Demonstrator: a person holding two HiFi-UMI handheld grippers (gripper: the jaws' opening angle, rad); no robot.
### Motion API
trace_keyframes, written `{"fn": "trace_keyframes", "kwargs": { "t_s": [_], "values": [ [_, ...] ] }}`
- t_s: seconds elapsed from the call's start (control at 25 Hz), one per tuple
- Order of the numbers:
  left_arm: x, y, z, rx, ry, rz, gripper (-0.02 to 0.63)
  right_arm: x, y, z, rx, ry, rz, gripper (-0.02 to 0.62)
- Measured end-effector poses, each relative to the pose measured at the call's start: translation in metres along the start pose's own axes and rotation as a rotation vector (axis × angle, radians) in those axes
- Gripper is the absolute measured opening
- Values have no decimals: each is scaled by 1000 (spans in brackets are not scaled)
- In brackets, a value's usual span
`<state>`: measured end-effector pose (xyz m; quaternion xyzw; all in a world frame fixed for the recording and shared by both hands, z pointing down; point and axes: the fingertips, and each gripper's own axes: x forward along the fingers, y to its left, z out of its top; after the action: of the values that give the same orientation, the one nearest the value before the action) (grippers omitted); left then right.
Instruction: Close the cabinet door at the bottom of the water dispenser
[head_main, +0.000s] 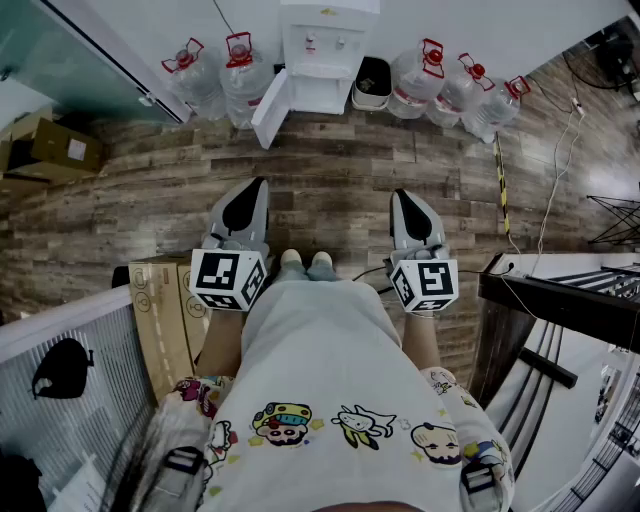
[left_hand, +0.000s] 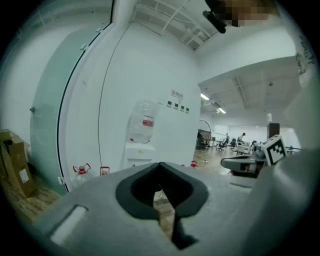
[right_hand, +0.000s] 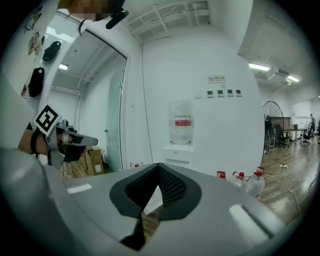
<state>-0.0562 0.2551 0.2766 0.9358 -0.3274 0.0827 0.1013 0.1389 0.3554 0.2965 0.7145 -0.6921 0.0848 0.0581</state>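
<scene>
A white water dispenser (head_main: 322, 55) stands against the far wall, with a clear bottle on top (left_hand: 142, 121) (right_hand: 180, 122). Its bottom cabinet door (head_main: 270, 108) hangs open, swung out to the left over the wood floor. Both grippers are held level in front of the person, well short of the dispenser. My left gripper (head_main: 245, 205) is shut and holds nothing; my right gripper (head_main: 413, 213) is shut and holds nothing too. Each gripper view looks over closed jaws (left_hand: 161, 192) (right_hand: 155, 192) toward the dispenser.
Several water jugs (head_main: 222, 75) (head_main: 452, 90) stand on both sides of the dispenser, and a dark bin (head_main: 373, 82) sits at its right. Cardboard boxes (head_main: 55, 148) (head_main: 165, 310) lie at left. A black table (head_main: 560, 300) and cables (head_main: 545, 215) are at right. Open wood floor (head_main: 330, 170) lies ahead.
</scene>
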Motion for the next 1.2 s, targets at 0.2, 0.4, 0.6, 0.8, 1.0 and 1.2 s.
{"fn": "trace_keyframes", "kwargs": {
  "t_s": [0.2, 0.4, 0.6, 0.8, 1.0, 1.2],
  "values": [
    [-1, -13, 2, 6, -10, 22, 0, -16, -12, 5, 25, -37, 6, 9],
    [-7, -24, 5, 24, -28, 52, 34, -29, -21, 14, 62, -83, 38, 23],
    [-8, -31, 3, 25, -24, 61, 63, -35, -27, 17, 78, -97, 47, 64],
    [0, -24, -2, 15, -11, 65, 86, -22, -29, 13, 102, -84, 72, 99],
    [24, -5, -4, 3, 3, 56, 100, 9, -33, 13, 114, -78, 83, 120],
    [66, 22, 6, -10, 25, 39, 114, 58, -42, 24, 125, -64, 88, 133]
  ]
}}
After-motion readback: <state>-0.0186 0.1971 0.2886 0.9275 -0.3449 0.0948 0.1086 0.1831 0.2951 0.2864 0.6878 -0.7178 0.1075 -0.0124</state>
